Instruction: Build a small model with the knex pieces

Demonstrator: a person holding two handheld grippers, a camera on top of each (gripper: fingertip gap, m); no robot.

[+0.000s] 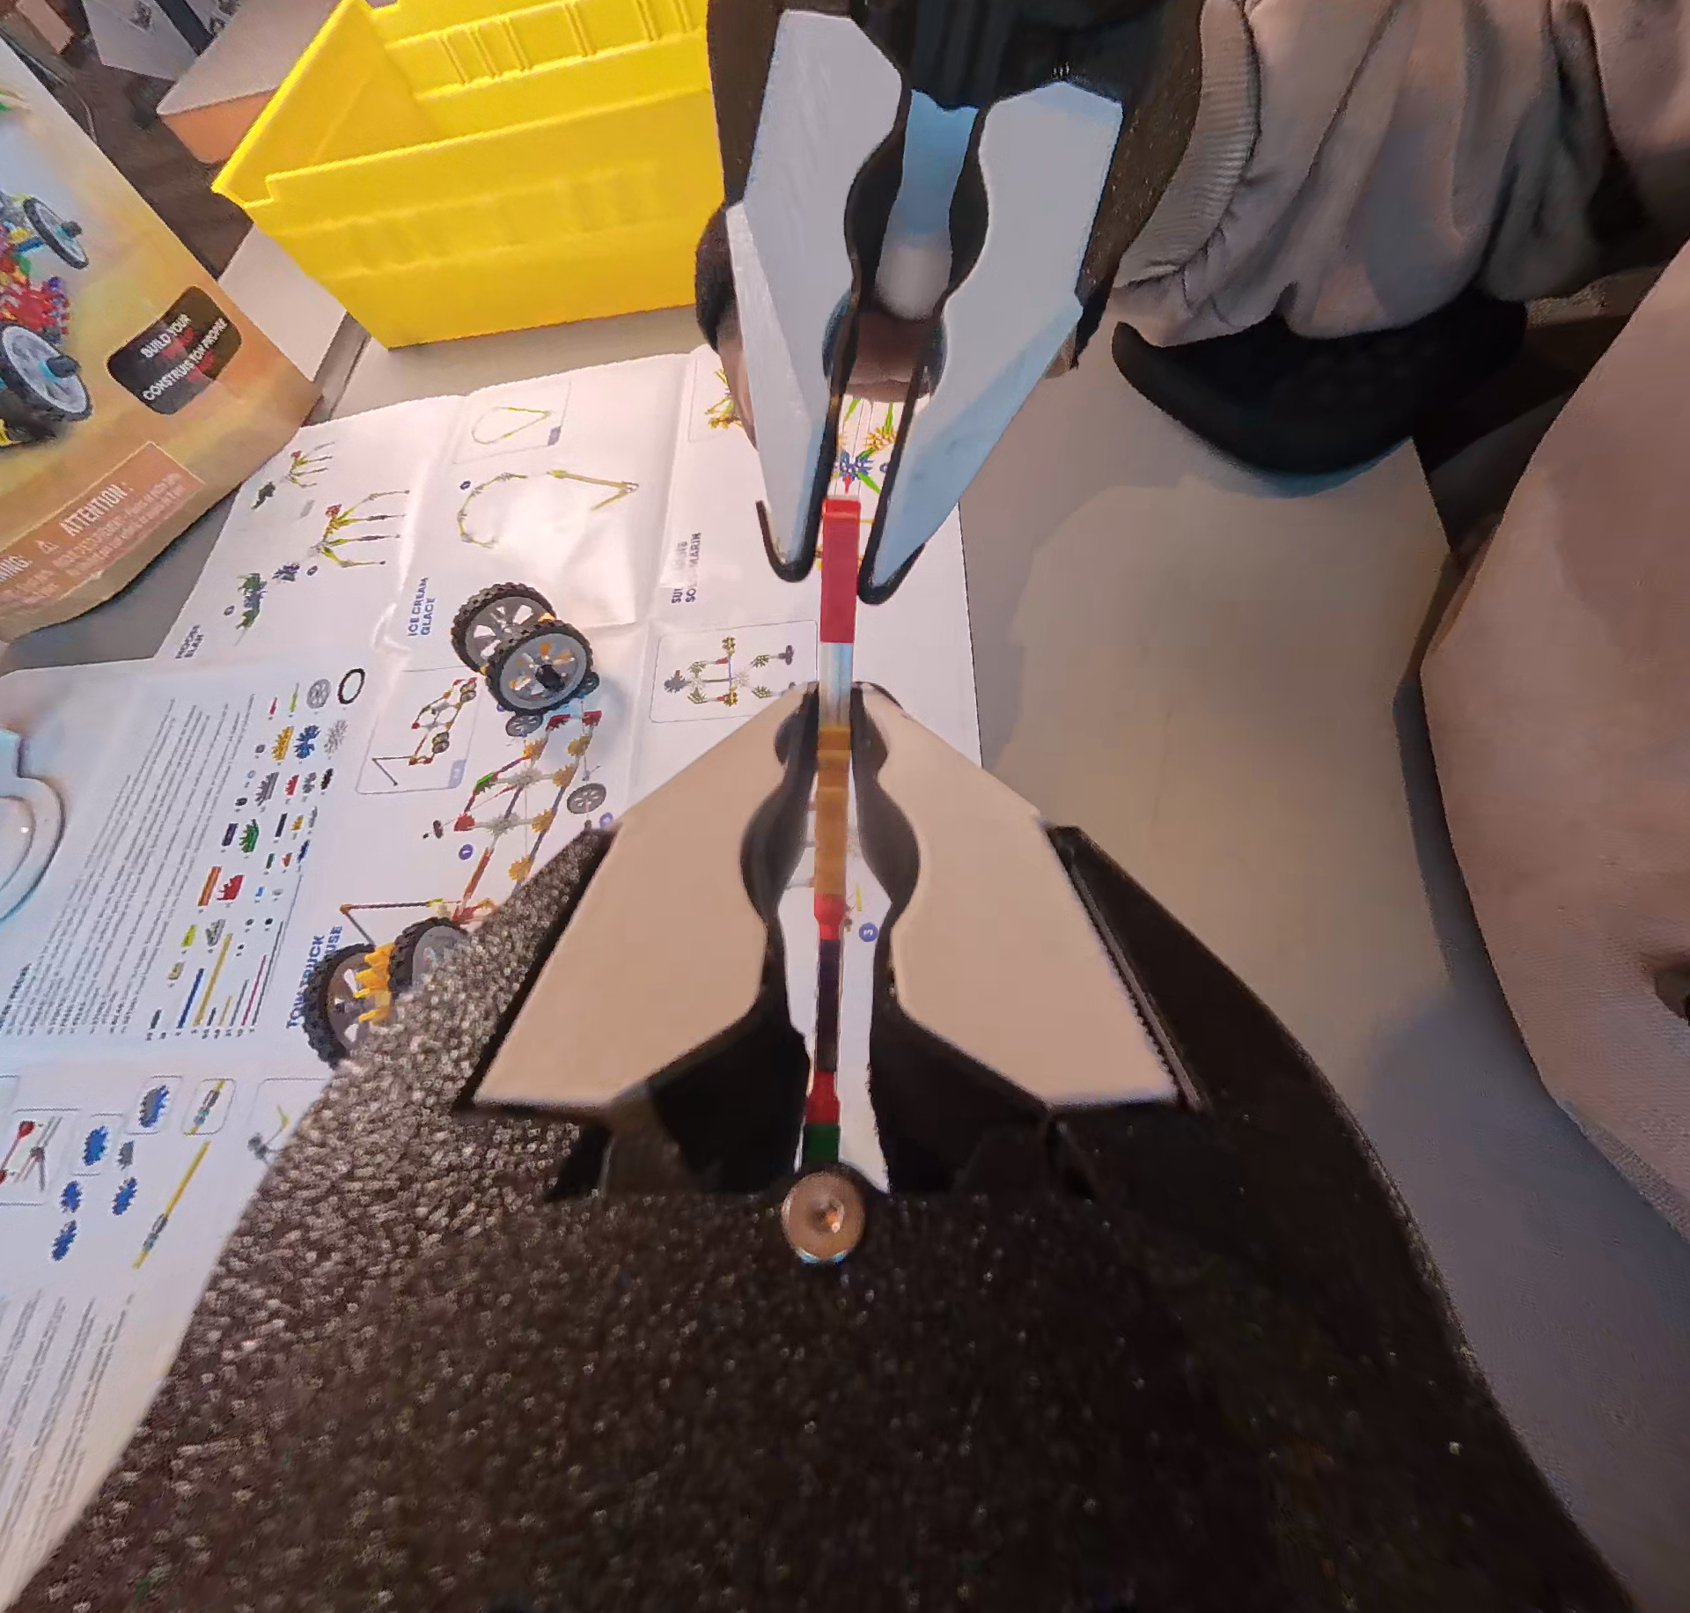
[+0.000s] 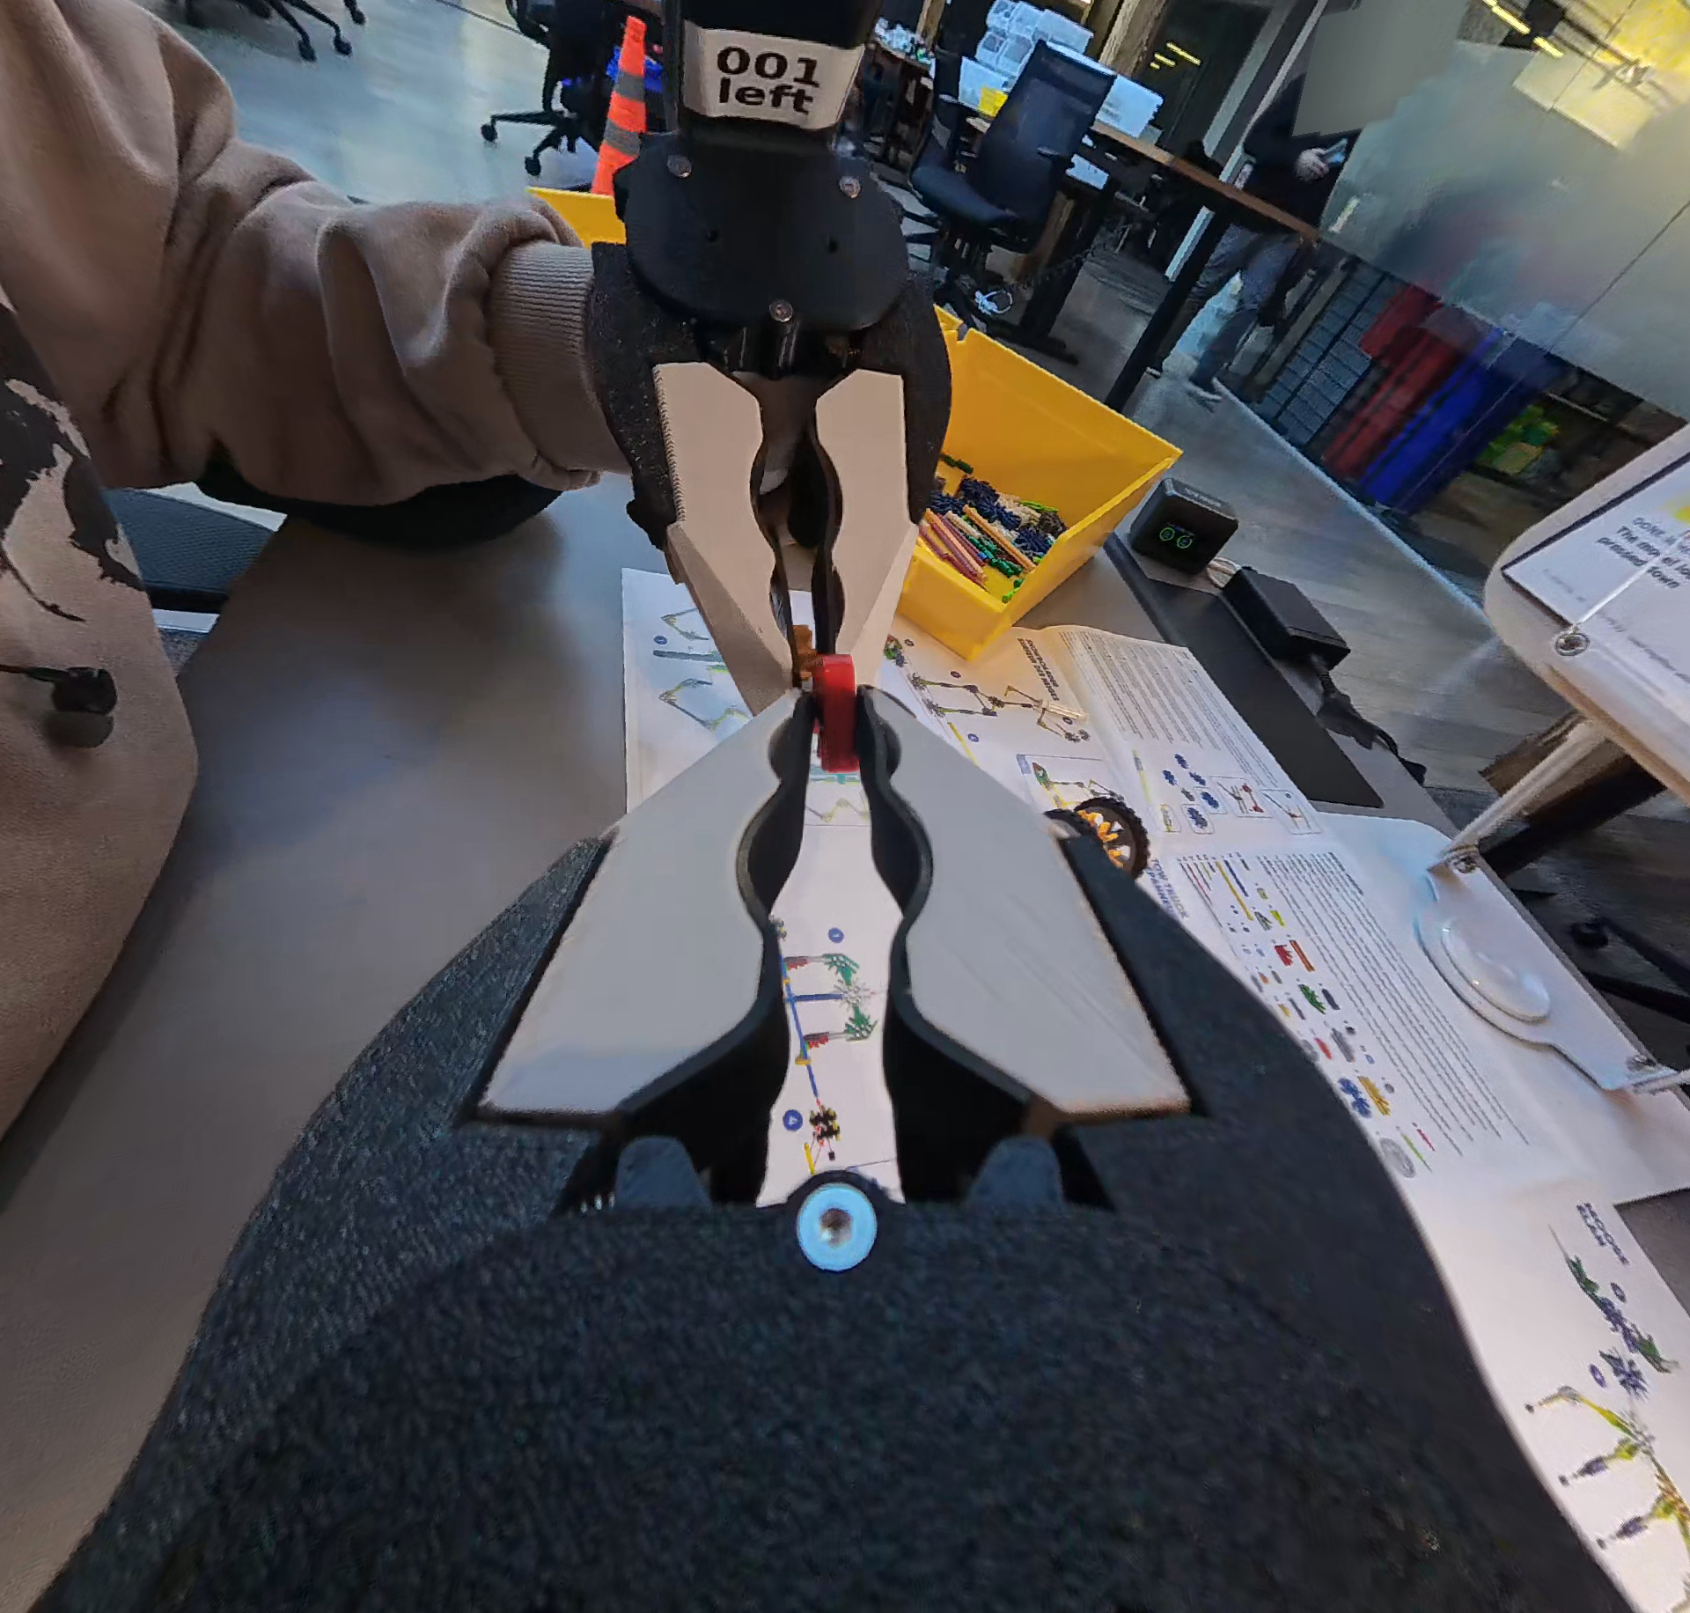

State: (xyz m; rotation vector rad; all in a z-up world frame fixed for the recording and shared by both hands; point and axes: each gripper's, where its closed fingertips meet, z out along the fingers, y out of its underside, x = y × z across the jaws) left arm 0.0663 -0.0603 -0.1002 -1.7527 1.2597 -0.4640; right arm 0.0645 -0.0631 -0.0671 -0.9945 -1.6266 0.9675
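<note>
Rod (image 1: 834, 709) w/ red connector (image 2: 834, 716) pinched betw both jaws, tip-to-tip.

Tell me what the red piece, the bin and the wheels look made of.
Red piece: hard moulded plastic, smooth with a slight sheen, pinched by the right gripper. Bin: rigid yellow plastic, glossy, with moulded ribs along its walls. Wheels: black treaded tyres, probably rubber or soft plastic, on grey spoked hubs that look like plastic.
</note>
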